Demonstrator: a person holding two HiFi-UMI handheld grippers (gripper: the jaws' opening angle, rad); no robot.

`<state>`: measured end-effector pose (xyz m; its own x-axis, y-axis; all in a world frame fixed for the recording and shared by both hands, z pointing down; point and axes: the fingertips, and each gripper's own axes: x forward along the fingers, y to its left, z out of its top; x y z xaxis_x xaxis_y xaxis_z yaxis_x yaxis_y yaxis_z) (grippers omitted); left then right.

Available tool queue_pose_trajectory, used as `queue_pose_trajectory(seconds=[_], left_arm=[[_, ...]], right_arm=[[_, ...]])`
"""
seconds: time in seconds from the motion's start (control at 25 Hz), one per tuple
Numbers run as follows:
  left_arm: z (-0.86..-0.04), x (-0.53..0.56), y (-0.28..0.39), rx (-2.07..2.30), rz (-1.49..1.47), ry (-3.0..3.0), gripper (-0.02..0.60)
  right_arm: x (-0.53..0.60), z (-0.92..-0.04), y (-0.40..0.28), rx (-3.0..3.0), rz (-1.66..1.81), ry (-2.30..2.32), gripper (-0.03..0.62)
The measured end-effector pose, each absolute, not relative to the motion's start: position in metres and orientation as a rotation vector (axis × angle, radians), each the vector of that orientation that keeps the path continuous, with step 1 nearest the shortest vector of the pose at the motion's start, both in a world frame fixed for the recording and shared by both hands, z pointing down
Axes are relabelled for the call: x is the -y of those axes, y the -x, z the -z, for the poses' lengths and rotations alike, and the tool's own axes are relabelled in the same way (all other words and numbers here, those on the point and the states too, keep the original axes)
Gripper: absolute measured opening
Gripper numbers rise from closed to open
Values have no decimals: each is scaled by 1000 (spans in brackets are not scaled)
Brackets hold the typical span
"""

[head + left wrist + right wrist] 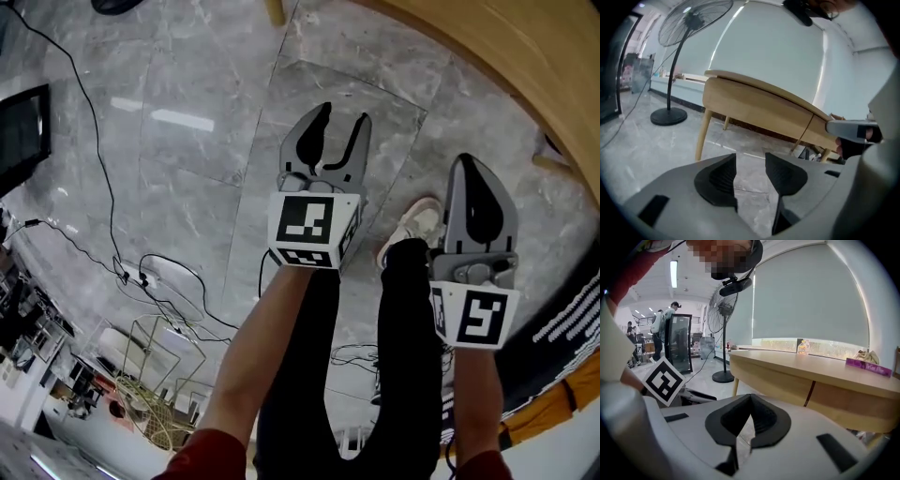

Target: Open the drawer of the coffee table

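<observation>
The wooden coffee table [754,105] stands ahead on slim legs, and its curved edge [525,84] crosses the head view's top right. A dark upright seam [809,393] in its side marks off a drawer front [853,404], which sits flush. My left gripper [337,117] hangs over the marble floor short of the table; it is open, with only floor between its pads [719,176]. My right gripper [478,173] is beside it at the right, also short of the table, its tips [750,399] together and holding nothing.
A pedestal fan [670,112] stands left of the table. Cables [150,281] and a wire basket [159,375] lie on the floor at the left. The person's shoe [412,225] is between the grippers. A purple box [867,365] lies on the tabletop. People stand far back [661,329].
</observation>
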<state>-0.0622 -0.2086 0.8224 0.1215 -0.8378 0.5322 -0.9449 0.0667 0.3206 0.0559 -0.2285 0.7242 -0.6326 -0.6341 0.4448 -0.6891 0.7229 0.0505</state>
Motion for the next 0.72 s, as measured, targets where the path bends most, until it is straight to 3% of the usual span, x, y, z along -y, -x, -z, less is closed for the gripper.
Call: queue_pose_trajectory(seconds=[0.28, 0.52, 0.72], left_arm=[[-827, 245, 63, 1659, 96, -1649, 184], [-823, 274, 58, 1407, 600, -1534, 219], [-830, 299, 55, 1268, 782, -1491, 222]], right_arm=[[244, -733, -61, 2477, -180, -983, -3], [256, -738, -62, 2486, -182, -965, -3], [267, -742, -57, 2502, -185, -945, -3]])
